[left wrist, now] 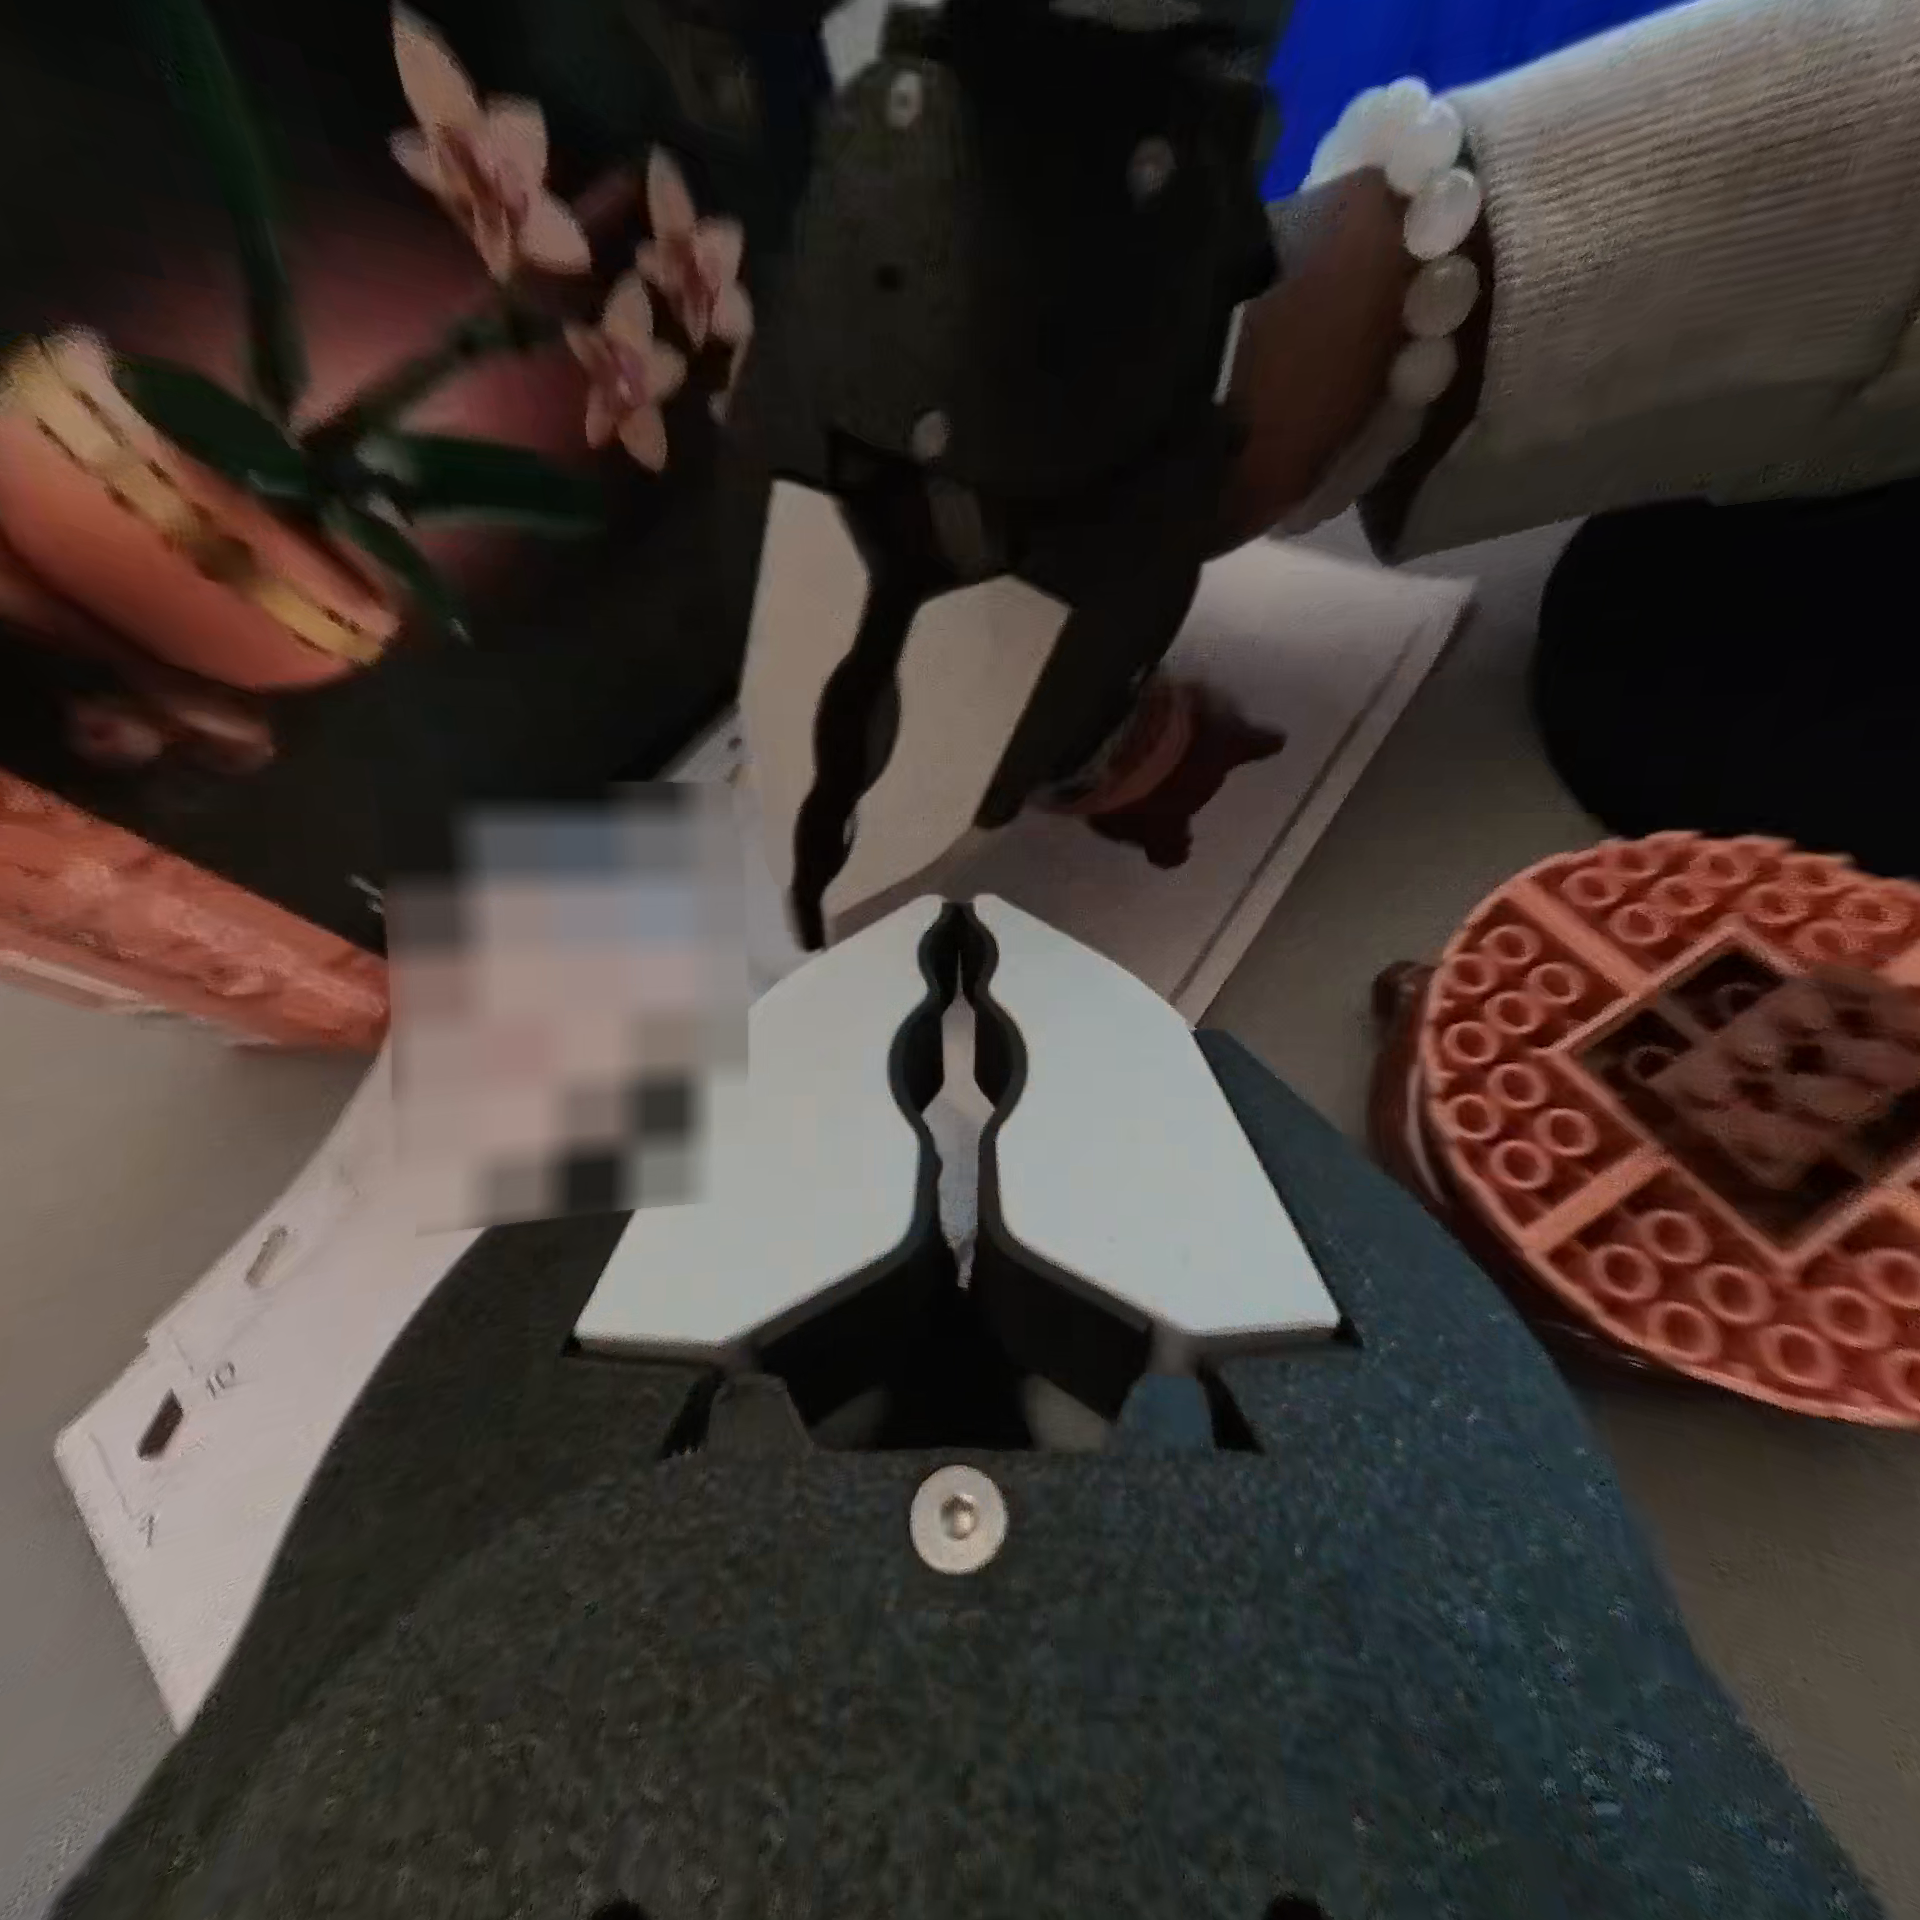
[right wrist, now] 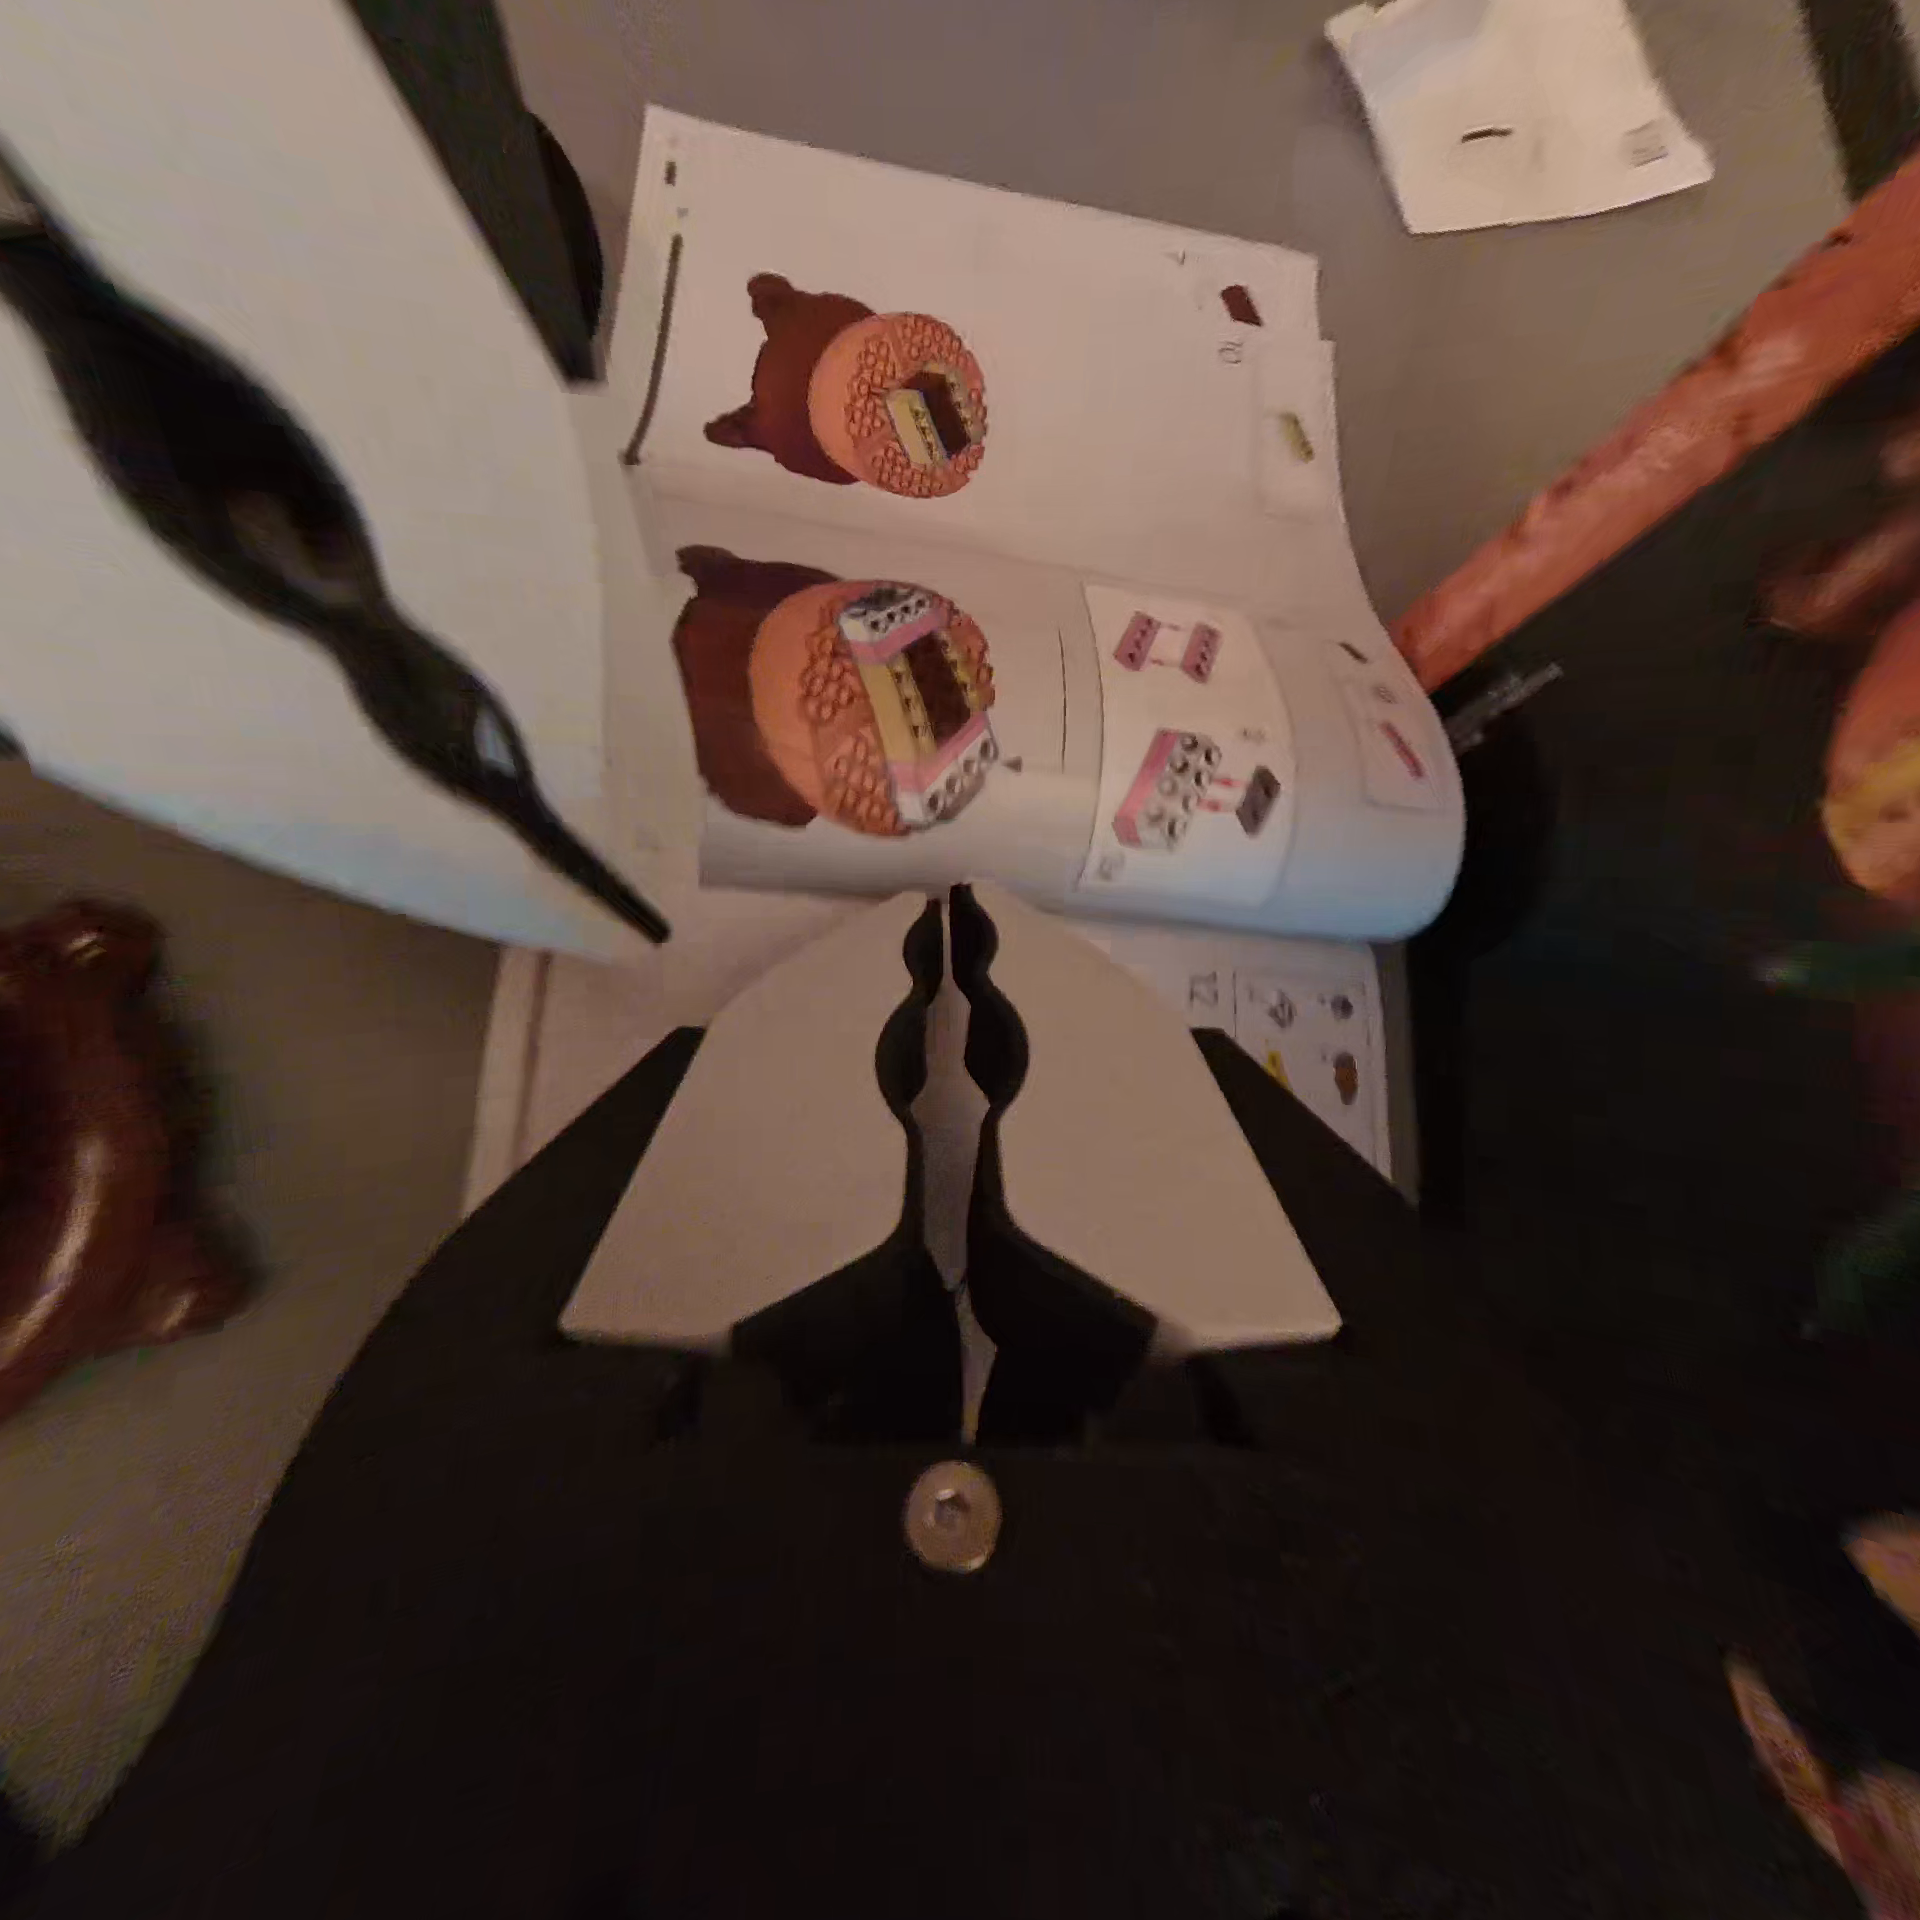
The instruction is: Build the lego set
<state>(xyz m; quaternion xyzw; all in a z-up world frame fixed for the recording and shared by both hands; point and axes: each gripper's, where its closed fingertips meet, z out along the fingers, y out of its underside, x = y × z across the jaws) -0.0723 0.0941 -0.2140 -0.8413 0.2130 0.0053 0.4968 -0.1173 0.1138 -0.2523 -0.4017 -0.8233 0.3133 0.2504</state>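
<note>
My left gripper [left wrist: 958, 912] is shut, with its tips over an open instruction booklet [left wrist: 1226, 727] on the grey table. It also shows in the right wrist view [right wrist: 644, 925], shut, with its tip near the lower left corner of the booklet's curled page. My right gripper [right wrist: 956, 896] is shut, and its tips sit right at the free edge of that lifted, curled page [right wrist: 1195, 831]. It shows in the left wrist view [left wrist: 812, 925] too, shut, coming down from above. A hand with a white bead bracelet [left wrist: 1439, 260] and a cream sleeve [left wrist: 1683, 260] holds it.
A round salmon studded brick plate [left wrist: 1621, 1132] on a brown base lies right of the booklet; the brown base [right wrist: 83, 1143] shows at the left. A black box with flower pictures and an orange edge [left wrist: 156, 914] [right wrist: 1662, 416] stands beside the booklet. A white sheet [right wrist: 1507, 104] lies farther off. One gripper's finger ends stand about 6 centimeters off the other's. My left tips are roughly 10 centimeters from the round salmon studded brick plate [left wrist: 1621, 1132].
</note>
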